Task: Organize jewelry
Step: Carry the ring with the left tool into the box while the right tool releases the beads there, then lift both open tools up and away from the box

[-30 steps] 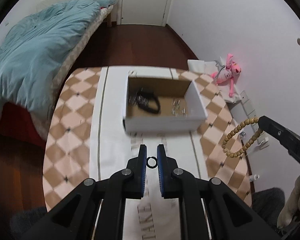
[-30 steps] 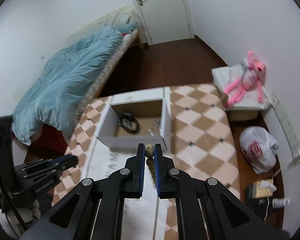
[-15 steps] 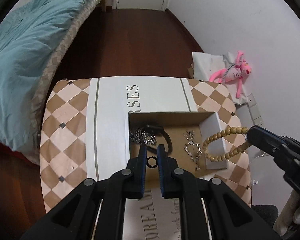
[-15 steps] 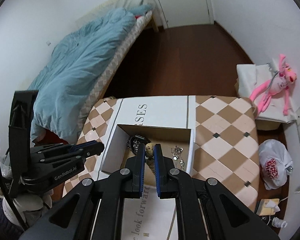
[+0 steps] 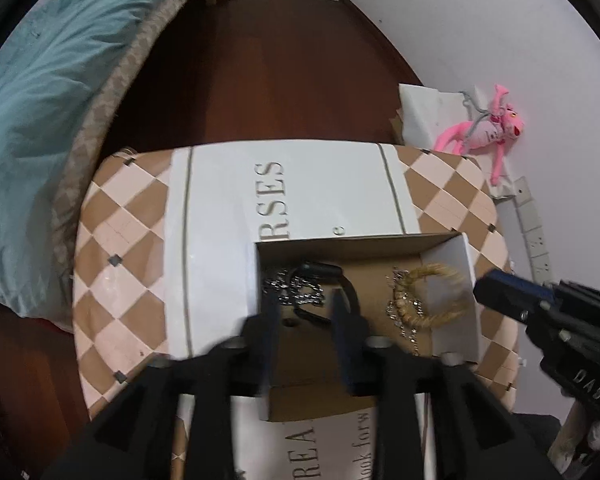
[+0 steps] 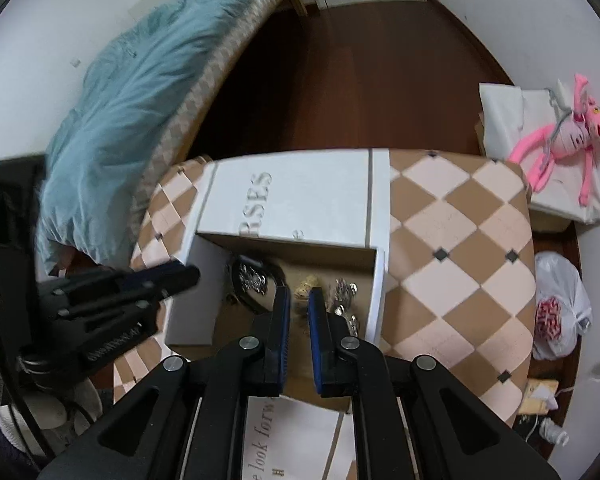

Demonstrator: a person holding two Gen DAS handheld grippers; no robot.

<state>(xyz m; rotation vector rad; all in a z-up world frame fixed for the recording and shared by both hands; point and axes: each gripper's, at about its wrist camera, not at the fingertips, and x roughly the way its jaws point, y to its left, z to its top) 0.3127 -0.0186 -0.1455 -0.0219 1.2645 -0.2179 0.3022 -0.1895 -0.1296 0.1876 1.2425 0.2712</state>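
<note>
Both grippers hang over the open box (image 5: 452, 280) on the checkered table (image 5: 116, 240). The left gripper (image 5: 306, 312) is blurred; its jaws stand wide apart above the near half of the box with nothing between them. The right gripper (image 6: 299, 308) has its jaws parted too, a clear gap between the blue pads (image 6: 284, 312), and nothing in its hold.

Inside the box, a small dark ring (image 5: 287, 323) lies on the cardboard floor just past the left gripper's left finger. Beyond that, toward the box's far left corner, a black band (image 5: 340, 280) curls around a heap of silver chain (image 5: 296, 288). On the box's right side the bead bracelet (image 5: 436, 300) lies in a loop, leaning against the right wall, and a second silver chain (image 5: 400, 316) runs along its inner edge. In the right wrist view a few tan beads (image 6: 307, 283) show on the box floor just past the right gripper's tips, with the silver chain beside them to the right.

Past the box's far wall, a small silver piece (image 5: 339, 230) sits on the white cloth strip near the printed letters. Farther out, a blue duvet (image 5: 40, 120) lies left of the box, and a pink plush (image 5: 488, 128) against the wall to its right.
</note>
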